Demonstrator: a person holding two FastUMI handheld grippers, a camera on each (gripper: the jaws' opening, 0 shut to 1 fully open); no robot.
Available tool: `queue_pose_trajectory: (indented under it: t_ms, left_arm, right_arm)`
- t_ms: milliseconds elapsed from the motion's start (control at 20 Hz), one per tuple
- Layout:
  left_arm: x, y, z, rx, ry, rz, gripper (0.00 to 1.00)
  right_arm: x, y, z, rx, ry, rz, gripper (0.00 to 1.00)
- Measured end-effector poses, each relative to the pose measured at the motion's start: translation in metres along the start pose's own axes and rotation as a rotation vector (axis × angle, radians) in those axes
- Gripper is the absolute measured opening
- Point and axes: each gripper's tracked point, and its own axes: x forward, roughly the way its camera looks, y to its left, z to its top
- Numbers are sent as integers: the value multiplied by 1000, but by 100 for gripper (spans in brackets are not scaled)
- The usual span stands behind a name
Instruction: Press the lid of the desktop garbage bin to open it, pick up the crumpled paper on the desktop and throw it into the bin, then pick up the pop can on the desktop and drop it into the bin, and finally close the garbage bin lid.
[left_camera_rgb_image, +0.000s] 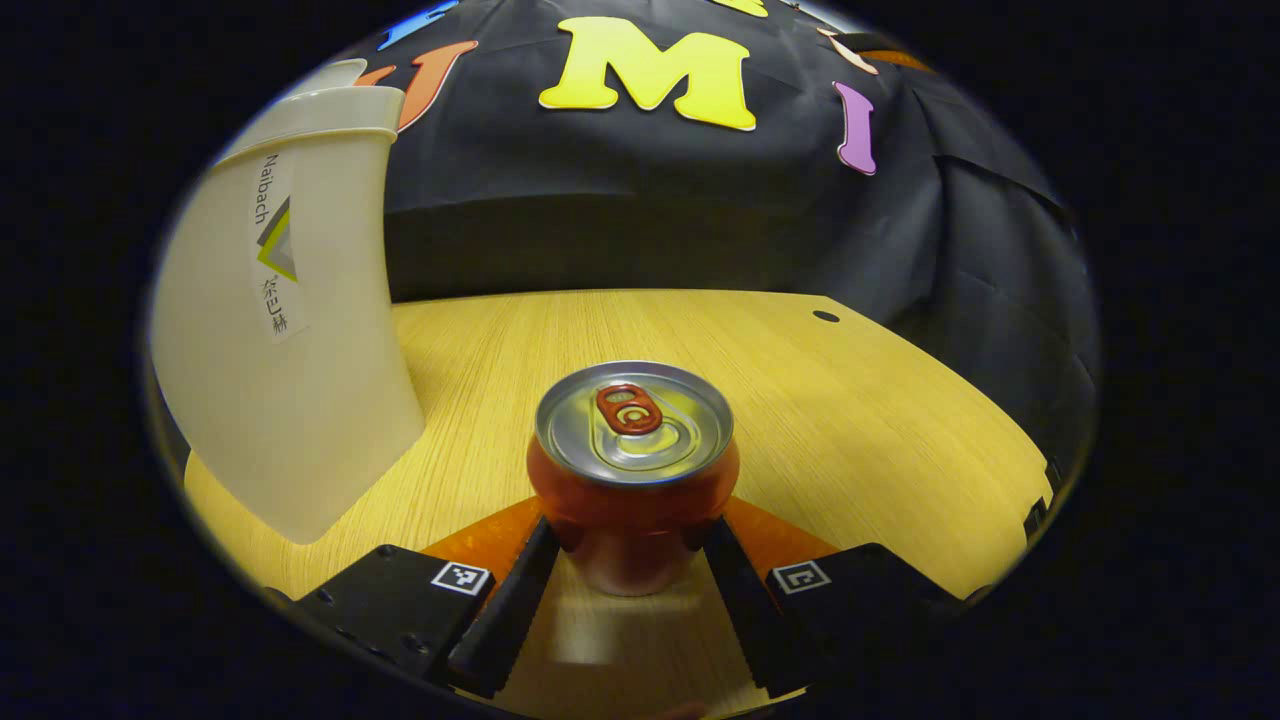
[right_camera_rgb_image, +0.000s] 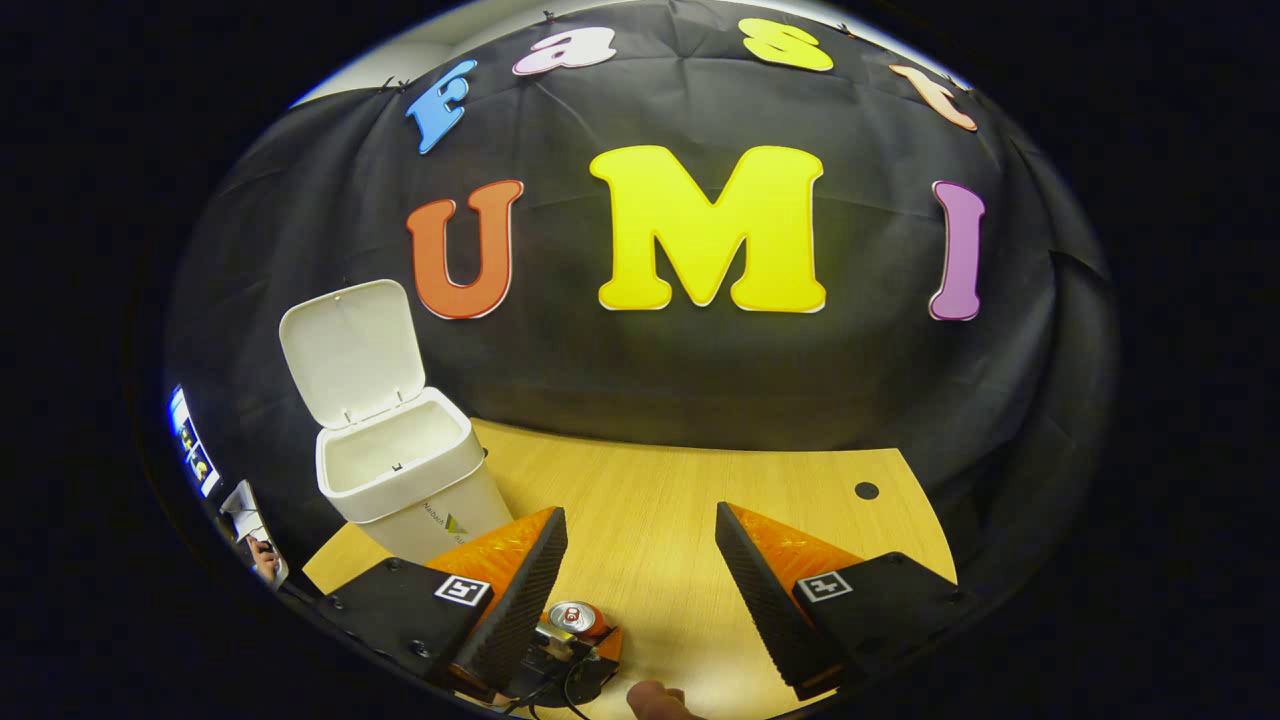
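An orange pop can (left_camera_rgb_image: 632, 440) stands upright on the wooden desktop (left_camera_rgb_image: 850, 420). My left gripper (left_camera_rgb_image: 630, 570) straddles it, and both fingers press on its lower sides. The white bin (left_camera_rgb_image: 290, 350) rises close by at the left. In the right gripper view the bin (right_camera_rgb_image: 400, 480) stands at the back left with its lid (right_camera_rgb_image: 348, 350) swung up and its mouth uncovered. My right gripper (right_camera_rgb_image: 640, 580) hangs open high above the desk with nothing between its fingers. Below it I see the pop can (right_camera_rgb_image: 578, 617) in the left gripper (right_camera_rgb_image: 560, 655).
The black cloth wall closes off the back of the desk. A small dark hole (right_camera_rgb_image: 867, 490) marks the desktop at the far right. A fingertip of a hand (right_camera_rgb_image: 655, 698) shows at the bottom edge. The desk's rounded edge (left_camera_rgb_image: 1030, 500) falls away at the right.
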Motion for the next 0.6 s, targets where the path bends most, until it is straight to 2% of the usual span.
queue_pose_trajectory:
  t_ms: [250, 400, 600]
  left_arm:
    - [-16, 6, 20, 44, -5, 33, 86]
    - [-35, 19, 50, 69, -39, 69, 86]
    - [-58, 36, 94, 23, -54, 103, 85]
  right_arm:
    - [-11, -32, -3, 33, -3, -33, 95]
    - [-20, -51, -3, 56, -2, -59, 95]
    - [-38, -67, 0, 80, -20, -83, 95]
